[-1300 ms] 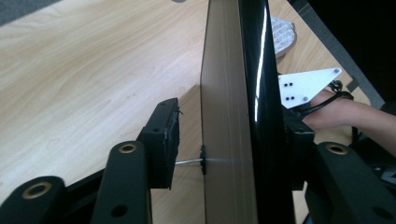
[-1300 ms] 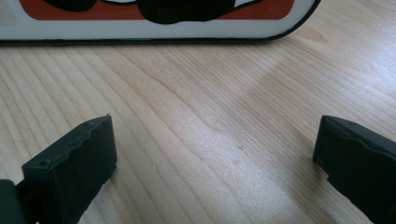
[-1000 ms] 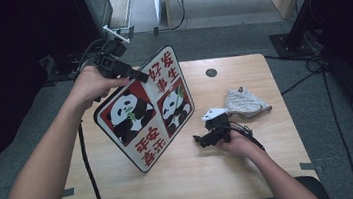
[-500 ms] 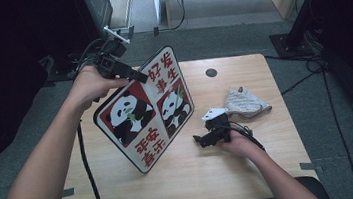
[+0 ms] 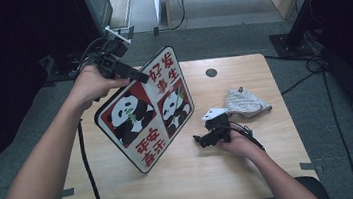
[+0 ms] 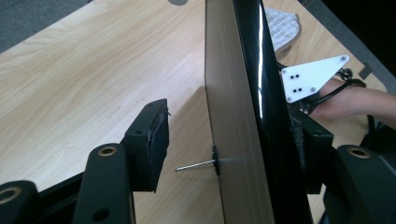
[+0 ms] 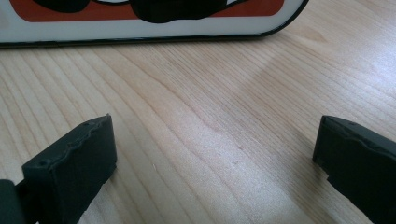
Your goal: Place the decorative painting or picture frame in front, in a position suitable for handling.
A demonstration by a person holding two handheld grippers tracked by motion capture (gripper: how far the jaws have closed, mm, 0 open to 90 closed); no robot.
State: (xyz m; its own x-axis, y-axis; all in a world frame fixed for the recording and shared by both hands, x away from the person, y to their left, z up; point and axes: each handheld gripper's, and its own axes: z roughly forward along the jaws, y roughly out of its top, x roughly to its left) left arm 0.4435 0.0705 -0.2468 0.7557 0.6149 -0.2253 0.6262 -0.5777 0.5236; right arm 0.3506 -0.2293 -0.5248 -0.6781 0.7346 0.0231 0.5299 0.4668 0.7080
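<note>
Jaws of my left gripper (image 6: 224, 154) stand either side of the panda sign (image 5: 145, 110), w/ its top edge between them. In the left gripper view one pad sits clear of the sign's pale back, daylight in the gap, so no pinch on that side; far pad is right against the glossy front, can't tell if it touches. They've just been opening. Sign stands tilted on its lower edge on the table (image 5: 253, 171), leaning toward the left hand (image 5: 89, 84), printed face up and toward me.

Right gripper (image 5: 204, 139) is low over the wood just beside the sign's lower right corner, jaws spread wide w/ nothing but bare table between them; sign's rounded bottom edge (image 7: 140, 32) lies across the top of the right gripper view. Its white three-cornered plate (image 6: 313, 77) shows past the sign's edge in the left gripper view.

Grey cloth (image 5: 245, 102) lies near the right hand (image 5: 240, 145), toward the table's right side. Dark round grommet (image 5: 211, 73) at the far edge.

Vs a sec ago: sign, both hands, cloth all in the same spots; only the left jaws differ.
</note>
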